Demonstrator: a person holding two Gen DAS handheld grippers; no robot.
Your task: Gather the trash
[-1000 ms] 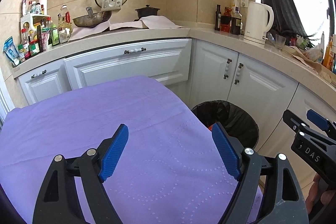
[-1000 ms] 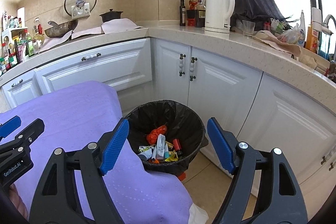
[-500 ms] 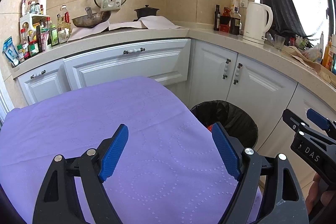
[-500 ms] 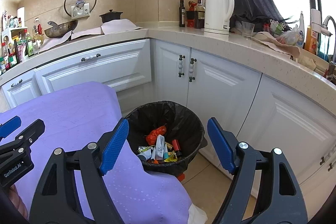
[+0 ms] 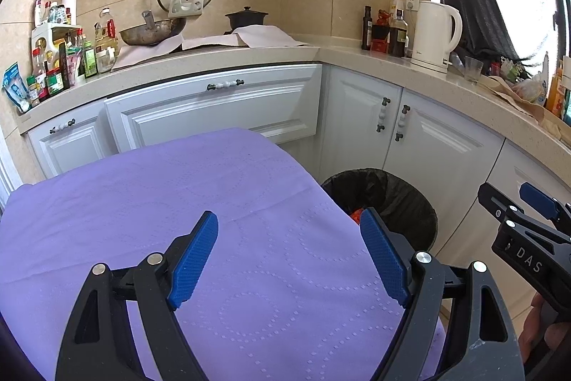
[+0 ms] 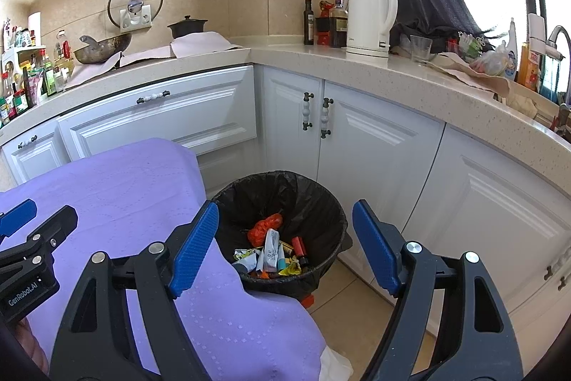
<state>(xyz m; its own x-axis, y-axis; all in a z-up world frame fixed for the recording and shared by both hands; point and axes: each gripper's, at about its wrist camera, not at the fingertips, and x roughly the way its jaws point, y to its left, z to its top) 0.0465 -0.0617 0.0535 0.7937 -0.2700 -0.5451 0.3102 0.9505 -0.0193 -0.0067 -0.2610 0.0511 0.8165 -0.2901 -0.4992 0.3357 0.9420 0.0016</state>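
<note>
Your left gripper (image 5: 288, 259) has its blue fingers wide apart, and there is nothing between them. It hangs over the purple cloth (image 5: 150, 202) on the table. That cloth looks bare: I see no trash on it in either view.

Your right gripper (image 6: 285, 245) also has its fingers spread wide and holds nothing. It points at the trash bin (image 6: 321, 199), which stands on the floor just past the right edge of the purple cloth, in front of the white cabinet doors (image 6: 374, 152).

The trash (image 6: 273, 249) is down inside the bin: an orange crumpled thing, some wrappers, a small white tube and a little red piece. From your right fingers it lies straight ahead and lower down, right in the gap between them. From your left fingers the bin sits to the right and a bit farther off, half hidden behind the right finger.

So your right hand is the nearer one to the bin. I think most of the job is done, since the trash sits in the bin already. One small orange thing (image 6: 307, 300) peeks out at the foot of the bin; I cannot tell if it is trash or part of the bin.
</note>
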